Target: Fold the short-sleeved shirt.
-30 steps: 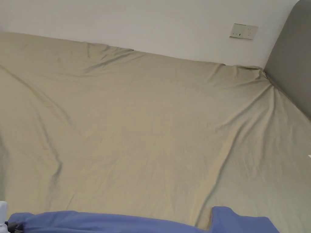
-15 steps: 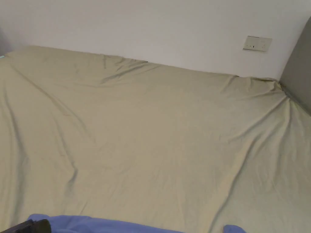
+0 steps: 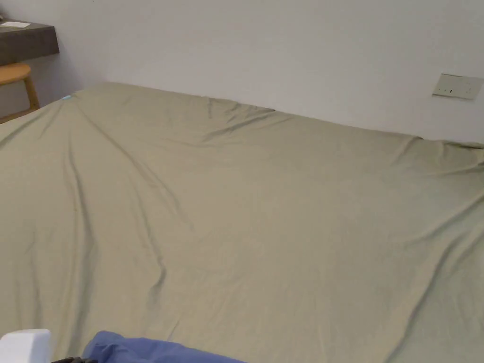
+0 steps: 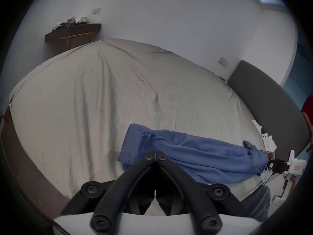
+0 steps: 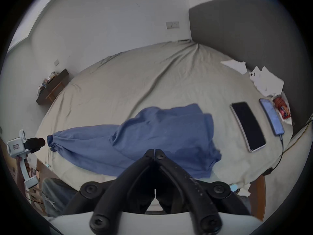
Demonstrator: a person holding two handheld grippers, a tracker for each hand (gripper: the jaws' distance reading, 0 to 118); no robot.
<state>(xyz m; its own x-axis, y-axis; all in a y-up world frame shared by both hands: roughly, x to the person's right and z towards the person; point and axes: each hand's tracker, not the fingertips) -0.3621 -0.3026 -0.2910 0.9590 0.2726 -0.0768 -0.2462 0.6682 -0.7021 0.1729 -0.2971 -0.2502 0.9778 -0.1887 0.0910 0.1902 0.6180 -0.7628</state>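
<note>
Head view: against the frames of a second ago, the whole picture has slid. The wall socket now sits near the right edge, the grey headboard has left the frame, and a dark shelf and a wooden stool have come in beyond the bed's far left corner.
Reading of that change: the camera has turned left; the creases in the bed sheet keep their pattern, so the bed itself has not moved.
Shirt: the blue shirt shows as a smaller strip than before at the bed's near edge, partly because of the camera turn. In the gripper views it lies as a long, rumpled bundle along that near edge, not spread flat.
Left gripper: the left gripper has its jaws pressed together, tips over the shirt's end farthest from the bed's headboard. I cannot tell whether cloth is caught between them.
Right gripper: the right gripper also has its jaws pressed together, over the shirt's end nearer the bed's headboard. Here too I cannot tell whether it holds cloth, and the fabric is blurred.
Other things: two phones and some papers lie at the headboard end of the bed, apart from the shirt.
Meaning for the task: no fold is made yet. The shirt probably has to be opened out flat toward the bed's middle first.
</note>
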